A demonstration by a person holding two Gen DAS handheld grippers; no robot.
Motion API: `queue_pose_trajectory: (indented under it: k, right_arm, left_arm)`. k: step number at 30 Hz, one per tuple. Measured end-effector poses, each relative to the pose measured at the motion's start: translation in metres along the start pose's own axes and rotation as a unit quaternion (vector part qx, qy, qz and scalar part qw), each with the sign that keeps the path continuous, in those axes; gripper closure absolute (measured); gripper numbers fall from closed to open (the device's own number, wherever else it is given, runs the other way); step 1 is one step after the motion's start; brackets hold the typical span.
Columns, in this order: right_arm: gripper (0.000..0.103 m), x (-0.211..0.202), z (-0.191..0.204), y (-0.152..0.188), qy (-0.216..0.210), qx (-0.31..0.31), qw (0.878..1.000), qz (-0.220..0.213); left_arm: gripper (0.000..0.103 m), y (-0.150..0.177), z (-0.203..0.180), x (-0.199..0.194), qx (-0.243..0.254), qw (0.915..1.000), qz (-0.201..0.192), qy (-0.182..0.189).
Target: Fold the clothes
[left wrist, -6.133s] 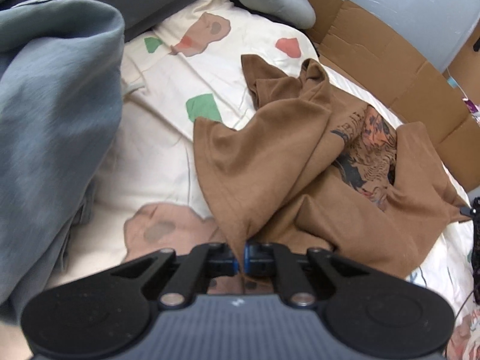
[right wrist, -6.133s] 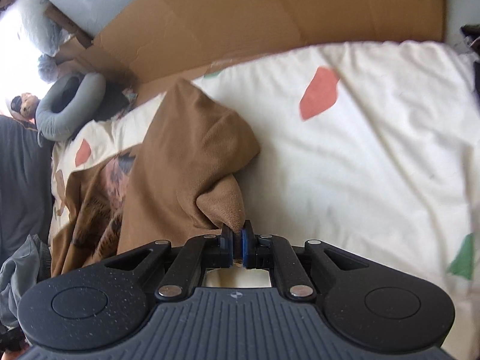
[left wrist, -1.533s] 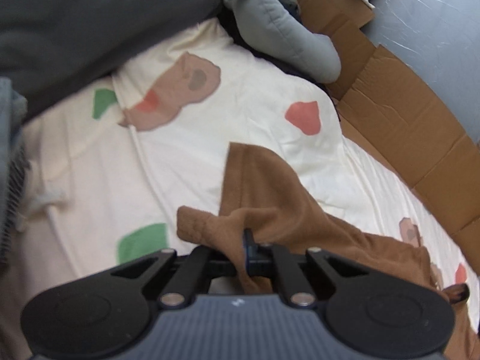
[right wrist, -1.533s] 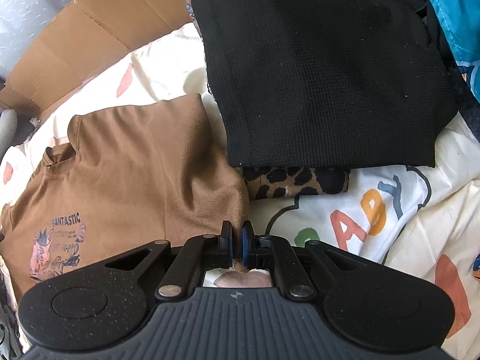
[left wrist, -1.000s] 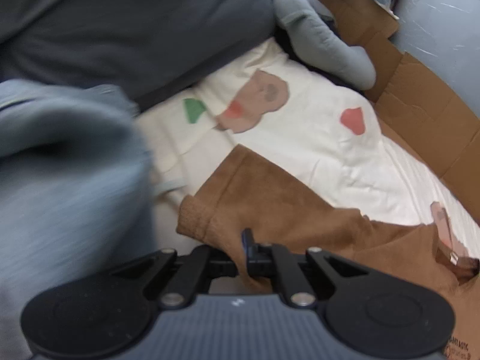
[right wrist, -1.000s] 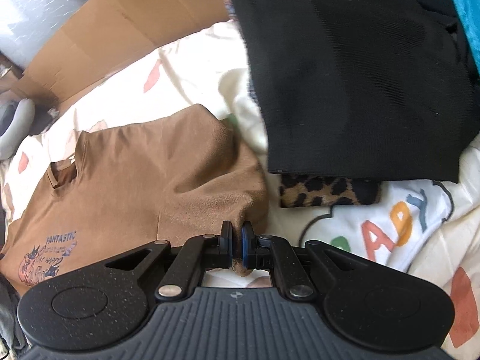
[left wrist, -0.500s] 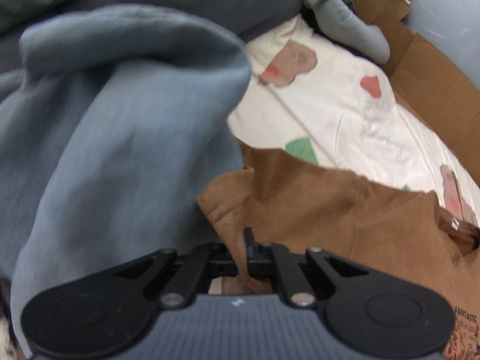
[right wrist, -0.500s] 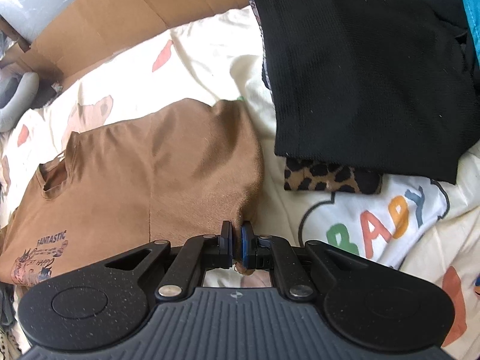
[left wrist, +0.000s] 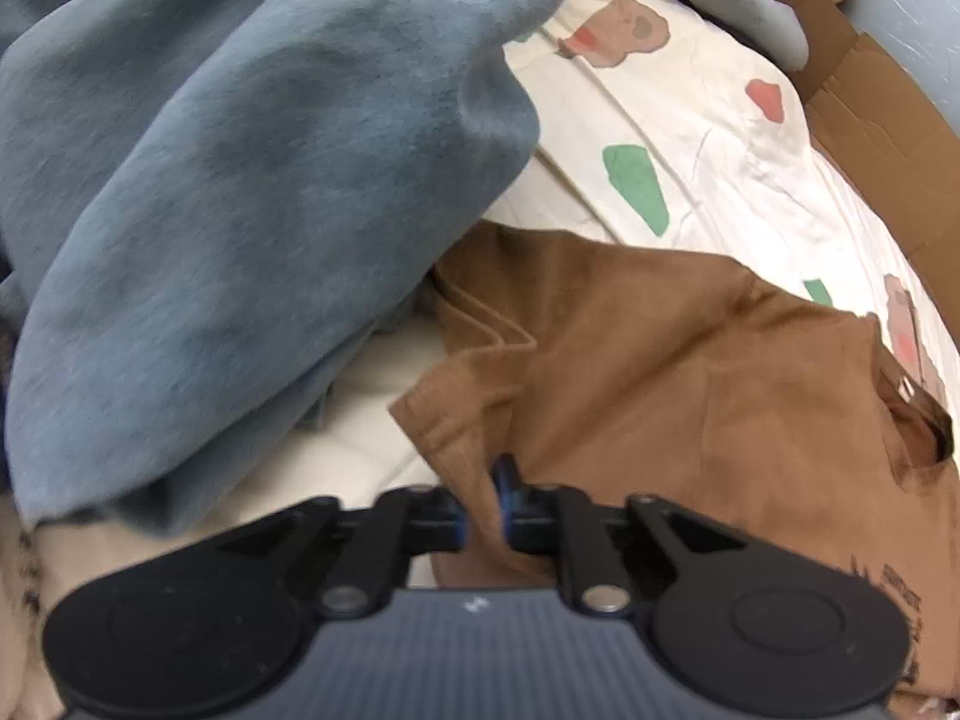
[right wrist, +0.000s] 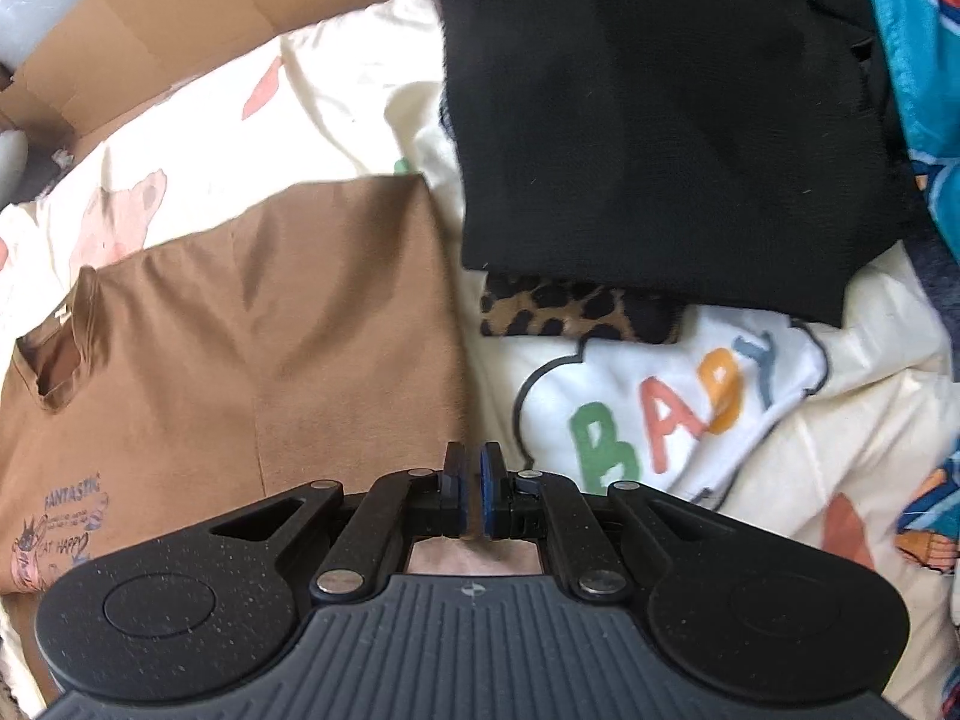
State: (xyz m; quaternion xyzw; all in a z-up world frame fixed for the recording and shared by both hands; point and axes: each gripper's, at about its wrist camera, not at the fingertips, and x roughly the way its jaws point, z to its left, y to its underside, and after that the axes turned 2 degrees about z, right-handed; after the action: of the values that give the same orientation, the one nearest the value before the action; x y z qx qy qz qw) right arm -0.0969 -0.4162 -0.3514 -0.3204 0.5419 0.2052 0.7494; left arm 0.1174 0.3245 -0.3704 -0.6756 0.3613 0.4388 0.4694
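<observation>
Brown T-shirt (right wrist: 252, 324) (printed front up) lies spread nearly flat on bedding.

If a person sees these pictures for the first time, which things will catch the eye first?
First the brown printed T-shirt spread flat on the cream patterned bedsheet, each side pinched by the left gripper and the right gripper. Next the bulky grey-blue garment beside it, and the folded black knit covering a leopard-print piece.

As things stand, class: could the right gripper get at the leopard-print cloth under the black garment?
Probably yes. The leopard-print cloth pokes out below the black garment, ahead of the right gripper, with only bedsheet between. But the gripper seems shut on the brown T-shirt, so release first.
</observation>
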Motion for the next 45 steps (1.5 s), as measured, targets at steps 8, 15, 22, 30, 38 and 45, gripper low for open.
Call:
queue_pose_trajectory:
  k: [8,15,22,30,38,45]
  right_arm:
    - [0.082,-0.017,0.018,-0.022,-0.032,-0.036,0.998,-0.044]
    - [0.066,-0.016,0.057,-0.046,-0.054,-0.103,0.991,-0.072]
    - [0.066,-0.008,0.086,-0.07,-0.056,-0.159,0.981,-0.098]
    - [0.066,0.021,0.116,-0.094,-0.064,-0.236,0.966,-0.083]
    - [0.066,0.059,0.162,-0.115,-0.072,-0.328,0.941,-0.044]
    - [0.065,0.088,0.185,-0.13,-0.07,-0.373,0.925,-0.014]
  left_arm:
    - [0.084,-0.005,-0.01,-0.052,0.034,0.9994,-0.007,0.003]
    - [0.081,-0.046,-0.046,-0.061,0.085,0.9958,-0.027,0.018]
    - [0.08,-0.082,-0.086,-0.054,0.145,0.9883,-0.038,0.029]
    - [0.072,-0.113,-0.134,-0.019,0.227,0.9731,-0.03,0.029]
    - [0.072,-0.135,-0.161,0.014,0.271,0.9619,-0.012,0.03]
    - [0.071,-0.144,-0.18,0.037,0.296,0.9549,0.018,0.022]
